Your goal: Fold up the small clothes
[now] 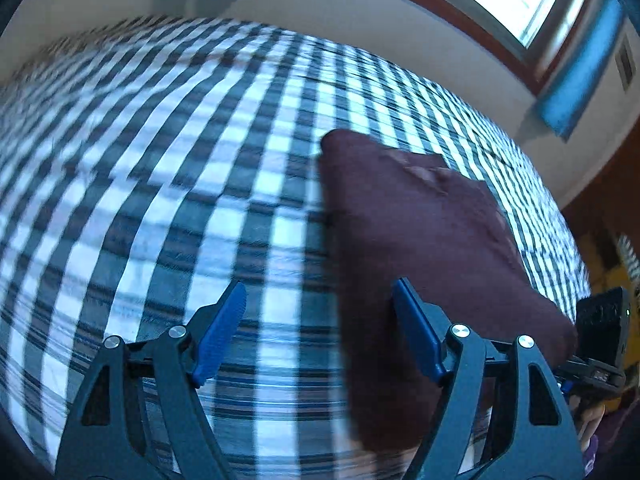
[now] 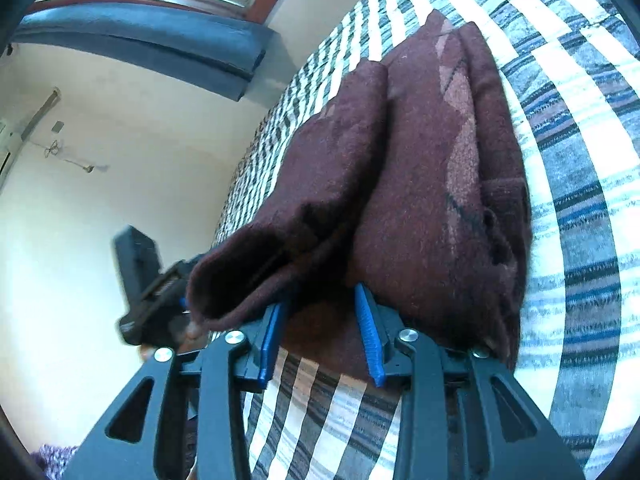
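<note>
From the left wrist, the left hand-held gripper [image 1: 318, 322] gapes wide and empty over the checked bed [image 1: 168, 184], the folded maroon garment [image 1: 420, 232] just right; from the right wrist, the right hand-held gripper [image 2: 320, 332] stands part-open at the garment's near edge, grip unclear.

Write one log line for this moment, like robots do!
garment: maroon cloth folded on checked bedspread | left gripper: open, empty | right gripper: open at cloth edge
</note>
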The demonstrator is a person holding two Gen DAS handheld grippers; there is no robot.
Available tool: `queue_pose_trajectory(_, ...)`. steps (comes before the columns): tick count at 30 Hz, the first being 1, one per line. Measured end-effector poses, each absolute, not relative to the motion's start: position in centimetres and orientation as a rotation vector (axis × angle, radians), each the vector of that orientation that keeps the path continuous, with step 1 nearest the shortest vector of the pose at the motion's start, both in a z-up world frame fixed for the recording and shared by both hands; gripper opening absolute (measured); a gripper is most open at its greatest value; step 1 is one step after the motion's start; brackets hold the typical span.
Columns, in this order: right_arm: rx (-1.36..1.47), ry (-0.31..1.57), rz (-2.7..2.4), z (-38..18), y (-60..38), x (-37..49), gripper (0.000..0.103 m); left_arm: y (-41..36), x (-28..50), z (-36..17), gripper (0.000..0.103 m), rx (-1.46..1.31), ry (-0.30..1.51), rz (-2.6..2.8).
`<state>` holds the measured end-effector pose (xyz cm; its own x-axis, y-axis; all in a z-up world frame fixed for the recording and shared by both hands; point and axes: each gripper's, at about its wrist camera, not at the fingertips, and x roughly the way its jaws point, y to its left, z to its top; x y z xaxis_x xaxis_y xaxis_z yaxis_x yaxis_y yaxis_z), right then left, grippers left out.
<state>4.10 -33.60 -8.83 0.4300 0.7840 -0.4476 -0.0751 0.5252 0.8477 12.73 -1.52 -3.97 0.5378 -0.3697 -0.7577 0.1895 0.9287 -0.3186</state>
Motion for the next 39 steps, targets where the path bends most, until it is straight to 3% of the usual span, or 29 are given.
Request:
queue_pose_trajectory(3,0.872,0.995,0.706,-7.8,-34.0,2.9,0.053,-0.2,12.5,-5.0,0.075,-0.292,0.922,-0.386)
queue_pose_trajectory(6,0.858,0.93,0.726,-5.4,-36.0,1.7,0.055,0.5,12.4,-5.8,0.076,-0.351,0.909,-0.438)
queue_pose_trajectory(8,0.875,0.871,0.666,-3.7,-37.9,2.1,0.064,0.7,12.6,-6.3,0.077,-0.372,0.91,-0.452)
queue_pose_trajectory(18,0.808,0.99,0.428,-6.4,-36.5,13.9,0.064,0.9,12.6,-6.3,0.08,-0.393,0.906,-0.481)
queue_pose_trajectory(28,0.75,1.011,0.488,-6.6,-33.1,18.6,0.064,0.6,12.8,-6.4,0.085,-0.395,0.913,-0.492)
queue_pose_trajectory(30,0.733,1.026,0.492,-6.4,-32.2,19.5,0.06,0.5,12.8,-6.4,0.085,-0.389,0.913,-0.492)
queue_pose_trajectory(33,0.675,1.076,0.463,-7.0,-31.1,20.6,0.043,0.5,12.8,-6.4,0.086,-0.39,0.914,-0.494)
queue_pose_trajectory(34,0.651,1.093,0.457,-7.2,-30.7,20.9,0.026,0.5,12.8,-6.4,0.086,-0.39,0.914,-0.495)
queue_pose_trajectory(35,0.625,1.099,0.44,-7.3,-30.4,21.1,0.017,0.5,12.8,-6.4,0.086,-0.391,0.914,-0.496)
queue_pose_trajectory(39,0.576,1.005,0.419,-5.4,-29.4,20.3,0.012,0.5,12.7,-6.4,0.087,-0.391,0.912,-0.501)
